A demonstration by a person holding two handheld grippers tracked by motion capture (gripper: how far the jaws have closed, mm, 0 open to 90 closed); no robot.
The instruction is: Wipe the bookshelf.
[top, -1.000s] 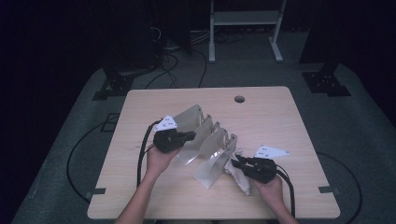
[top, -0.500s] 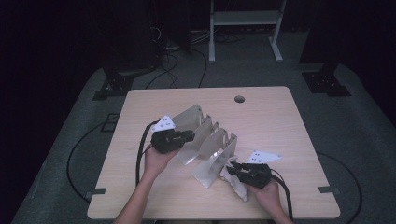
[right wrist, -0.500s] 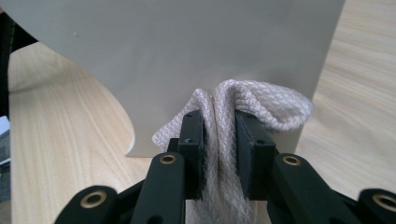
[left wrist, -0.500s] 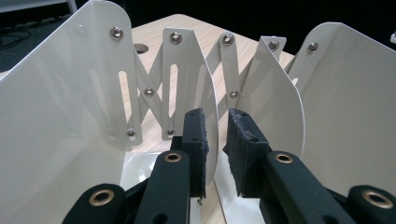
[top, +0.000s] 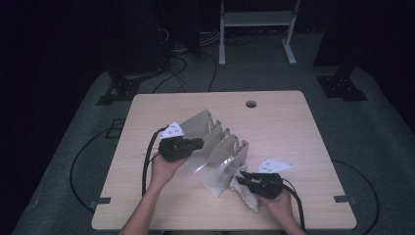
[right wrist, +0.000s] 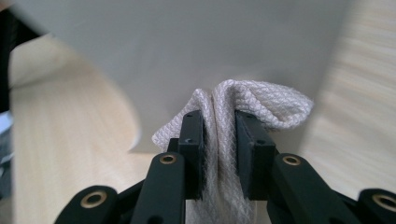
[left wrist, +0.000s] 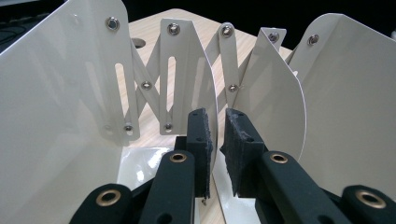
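Note:
A cream metal folding rack [top: 222,152] with several upright plates joined by scissor links stands mid-table. My left gripper [top: 198,143] reaches into it from the left. In the left gripper view the jaws [left wrist: 215,114] straddle one divider plate [left wrist: 196,74]; they have just been closing, and a thin gap still shows at the right pad. My right gripper [top: 242,178] is shut on a bunched white cloth [top: 247,196]. In the right gripper view the cloth [right wrist: 261,100] bulges from between the jaws [right wrist: 218,114] against the rack's end plate [right wrist: 210,42].
The wooden table [top: 293,127] has a round cable hole [top: 251,104] near its far edge. Cables trail from both grippers over the near edge. On the dark floor behind stand a white shelf frame [top: 254,29] and black stand feet [top: 342,85].
My right gripper has shifted slightly toward the near edge with the cloth still in it. The left hand and the rack have stayed where they were.

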